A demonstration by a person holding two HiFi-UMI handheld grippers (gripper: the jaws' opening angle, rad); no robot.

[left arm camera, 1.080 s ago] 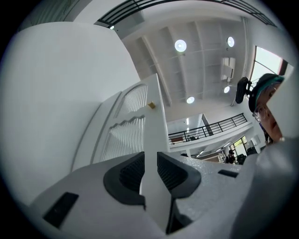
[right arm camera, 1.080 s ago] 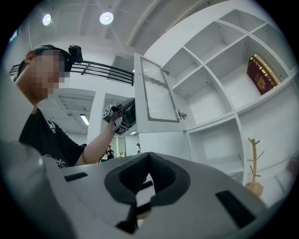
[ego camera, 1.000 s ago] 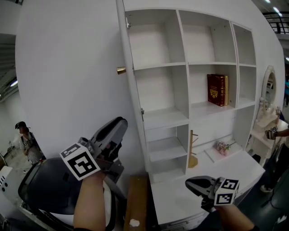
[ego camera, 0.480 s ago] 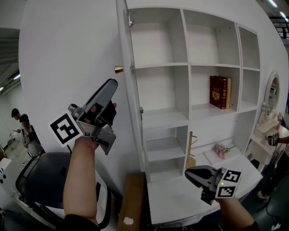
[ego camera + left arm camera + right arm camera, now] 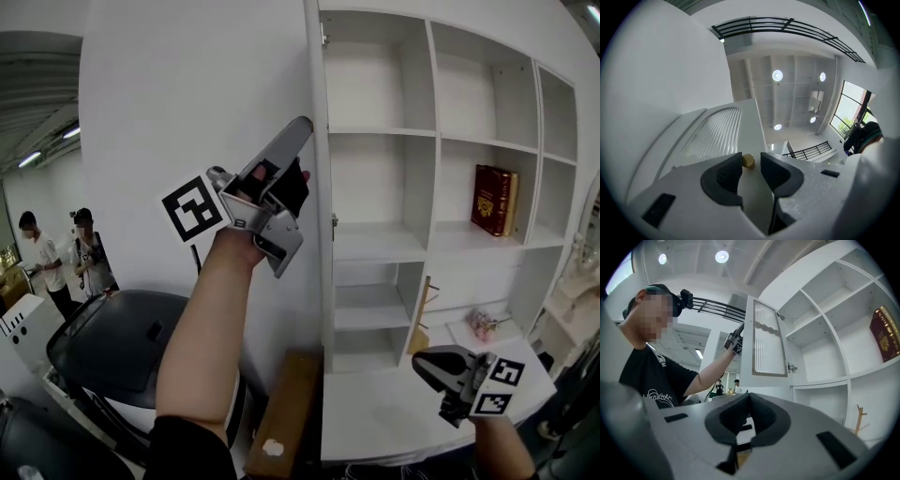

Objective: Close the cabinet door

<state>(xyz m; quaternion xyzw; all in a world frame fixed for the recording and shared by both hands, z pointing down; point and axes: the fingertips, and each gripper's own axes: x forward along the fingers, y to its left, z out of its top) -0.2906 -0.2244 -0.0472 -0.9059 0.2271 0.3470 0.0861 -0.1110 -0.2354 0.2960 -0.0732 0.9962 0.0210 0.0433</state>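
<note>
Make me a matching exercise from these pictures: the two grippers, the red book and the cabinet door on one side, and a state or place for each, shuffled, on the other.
Things:
1. left gripper
2. right gripper
3. red book
4. cabinet door

States or places:
A. standing upright on a shelf
B. swung open
C. jaws together, nothing between them
D. jaws apart, raised to the gold knob

Pairs: 1-D, 2-C, 3-A, 4-B

Nothing could be read for certain. The pale cursive print on the black shirt (image 5: pixel 656 395) was partly hidden, and the gold lettering on the red book (image 5: pixel 494 199) was too small.
</note>
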